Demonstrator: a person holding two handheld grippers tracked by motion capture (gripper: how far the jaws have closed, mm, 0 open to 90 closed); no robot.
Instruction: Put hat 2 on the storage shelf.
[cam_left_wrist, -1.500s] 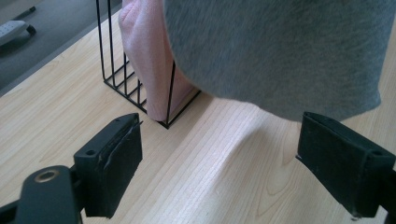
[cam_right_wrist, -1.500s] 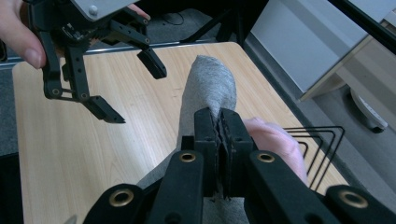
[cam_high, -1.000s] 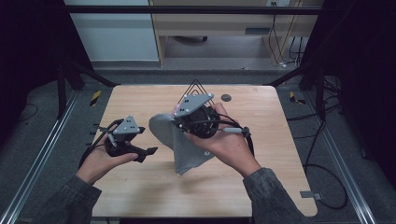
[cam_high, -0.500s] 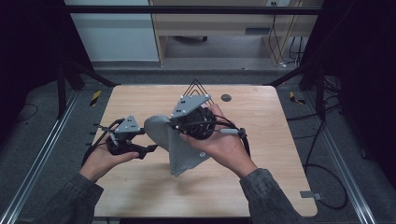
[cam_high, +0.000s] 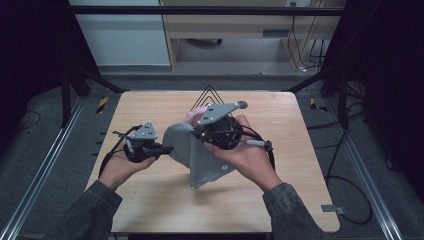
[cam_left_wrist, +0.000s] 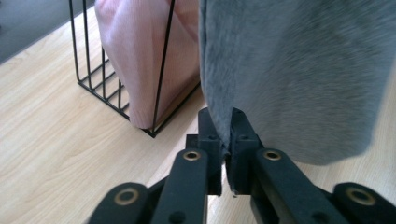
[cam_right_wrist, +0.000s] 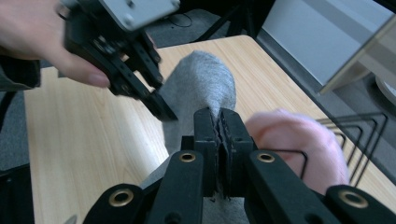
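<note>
A grey cloth (cam_high: 202, 157) hangs over the middle of the wooden table (cam_high: 150, 107), held between both grippers. My left gripper (cam_high: 167, 149) has just been closing, and its jaws now pinch the cloth's left edge (cam_left_wrist: 299, 70), as the left gripper view (cam_left_wrist: 227, 126) shows up close. My right gripper (cam_high: 196, 132) is shut on the cloth's upper part (cam_right_wrist: 201, 84), with the jaws pressed together in the right gripper view (cam_right_wrist: 218, 123). There the left gripper (cam_right_wrist: 159, 105) bites the cloth just ahead.
A black wire rack (cam_high: 209, 95) stands at the table's back middle with a pink cloth (cam_high: 197, 114) in it; the same rack (cam_left_wrist: 93, 70) and pink cloth (cam_left_wrist: 140, 56) sit close behind the grey cloth. Metal rails run along both sides of the table.
The left gripper's jaws, open beside the cloth a second ago, have shut on its left edge. The right hand has shifted slightly with the cloth.
</note>
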